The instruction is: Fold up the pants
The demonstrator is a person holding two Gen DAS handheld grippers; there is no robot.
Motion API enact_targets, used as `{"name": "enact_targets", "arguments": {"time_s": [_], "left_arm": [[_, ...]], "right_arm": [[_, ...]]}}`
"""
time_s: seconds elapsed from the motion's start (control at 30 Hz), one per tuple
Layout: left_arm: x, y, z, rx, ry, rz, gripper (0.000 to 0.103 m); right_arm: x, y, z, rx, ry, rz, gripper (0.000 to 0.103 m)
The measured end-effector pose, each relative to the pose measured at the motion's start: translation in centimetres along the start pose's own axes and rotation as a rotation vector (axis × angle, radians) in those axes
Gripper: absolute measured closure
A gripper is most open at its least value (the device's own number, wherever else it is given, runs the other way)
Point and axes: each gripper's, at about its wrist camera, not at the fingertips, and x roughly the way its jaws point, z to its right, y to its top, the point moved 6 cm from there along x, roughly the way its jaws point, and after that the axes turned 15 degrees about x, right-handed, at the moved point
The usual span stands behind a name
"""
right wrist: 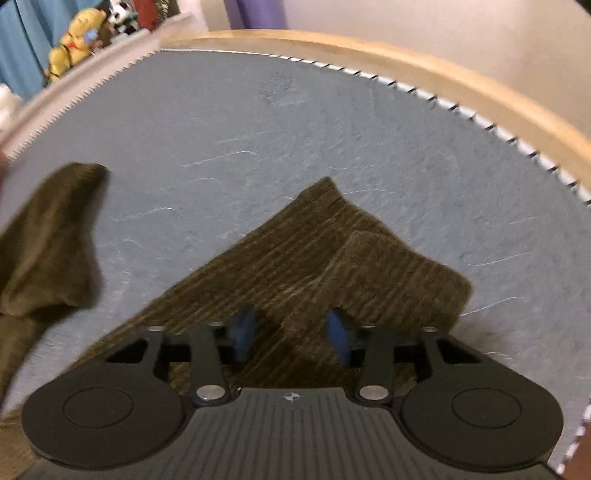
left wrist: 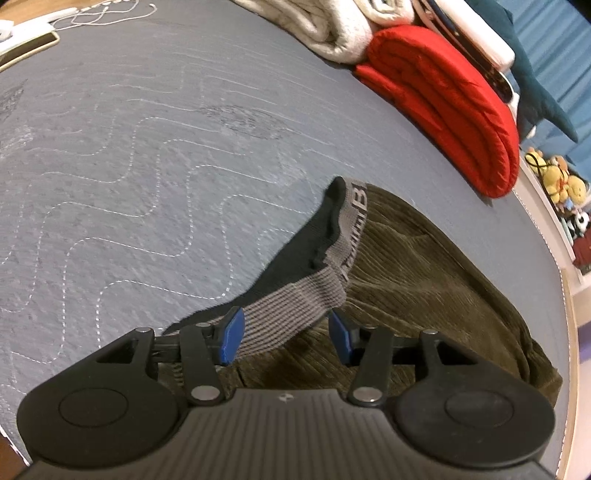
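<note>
Olive-brown corduroy pants (left wrist: 424, 273) lie on a grey quilted mattress (left wrist: 147, 155). Their grey ribbed waistband (left wrist: 314, 291) with dark lettering is turned up at the pants' left edge. My left gripper (left wrist: 286, 334) is open, its blue pads on either side of the waistband, just above the cloth. In the right wrist view a pant leg end (right wrist: 332, 258) lies folded over itself, and a second piece of the pants (right wrist: 48, 236) lies at the left. My right gripper (right wrist: 291, 334) is open, with the leg cloth between its blue pads.
A folded red quilt (left wrist: 450, 107) and pale blankets (left wrist: 332, 29) lie at the far side of the mattress. Plush toys (left wrist: 557, 181) sit on a shelf at the right. The wooden bed frame (right wrist: 443, 85) rims the mattress edge. White cables (left wrist: 99, 14) lie far left.
</note>
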Motion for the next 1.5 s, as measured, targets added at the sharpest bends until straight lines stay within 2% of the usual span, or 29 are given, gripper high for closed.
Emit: {"name": "enact_targets", "arguments": {"time_s": [0.07,0.13,0.23,0.3,0.4,0.47,0.57,0.6,0.67,0.73,0.8,0.83,0.87,0.97,1.0,1.07,1.1,1.17,1.23,1.33,1.5], "left_arm": [[-0.1,0.1,-0.1,-0.006,-0.003,0.001,0.047],[-0.3,0.1,0.1,-0.006,-0.012,0.004,0.047],[-0.6,-0.1,0.8,0.001,-0.046,0.004,0.047],[-1.0,-0.2,1.5,0.009,-0.075,0.004,0.047],[-1.3,-0.4,2.5,0.023,-0.107,0.004,0.047],[-1.4,-0.5,3.1,0.028,-0.124,0.000,0.047],[-1.3,-0.8,3.7,0.033,-0.149,-0.015,0.047],[-1.2,-0.8,3.9,0.038,-0.157,-0.020,0.047],[-1.1,-0.9,4.4,0.060,-0.174,-0.031,0.047],[-0.9,-1.4,5.4,0.113,-0.196,-0.046,0.047],[-0.4,-2.5,7.2,0.216,-0.214,-0.067,0.047],[-0.1,-3.2,8.1,0.274,-0.221,-0.083,0.048],[0.2,-4.0,9.1,0.331,-0.226,-0.097,0.048],[0.7,-6.3,11.2,0.493,-0.214,-0.109,0.057],[0.9,-6.9,11.6,0.539,-0.194,-0.104,0.062],[1.7,-7.9,11.8,0.615,-0.139,-0.111,0.063],[2.5,-8.4,11.6,0.637,-0.105,-0.140,0.064],[3.8,-9.3,10.8,0.632,-0.077,-0.201,0.067],[3.7,-9.3,10.9,0.657,-0.065,-0.181,0.068],[2.4,-8.6,11.8,0.651,-0.100,-0.112,0.068],[0.8,-7.8,14.8,0.685,-0.157,-0.027,0.068]], "right_arm": [[-0.1,0.2,0.7,0.016,-0.010,0.008,0.089],[-0.7,0.5,1.6,0.055,0.013,-0.006,0.095],[-3.0,0.7,3.6,0.108,0.031,0.016,0.096],[-6.1,0.7,5.2,0.134,0.046,0.044,0.096],[-9.3,0.5,7.6,0.165,0.035,0.037,0.097],[-10.3,0.1,9.9,0.207,0.003,0.004,0.097],[-10.0,-0.5,13.0,0.287,-0.093,-0.040,0.095],[-10.3,-0.3,13.9,0.299,-0.135,-0.006,0.092],[-11.6,0.8,14.4,0.292,-0.160,0.100,0.092],[-12.6,1.4,13.5,0.264,-0.102,0.145,0.088],[-12.5,0.9,10.7,0.206,0.061,0.085,0.064],[-12.3,0.2,9.2,0.157,0.109,0.045,0.046],[-12.0,-0.8,7.5,0.101,0.153,0.004,0.044],[-11.5,-4.1,2.9,-0.059,0.247,-0.074,0.044],[-11.3,-5.2,1.6,-0.106,0.268,-0.096,0.044],[-11.2,-6.9,-0.3,-0.176,0.301,-0.137,0.044],[-10.7,-8.0,-1.1,-0.218,0.302,-0.163,0.044],[-9.5,-9.4,-1.8,-0.285,0.239,-0.215,0.044],[-7.8,-10.3,-1.4,-0.293,0.159,-0.271,0.043],[-7.8,-9.6,-1.7,-0.259,0.185,-0.245,0.044],[-9.6,-7.3,-3.7,-0.169,0.321,-0.151,0.045]]}}
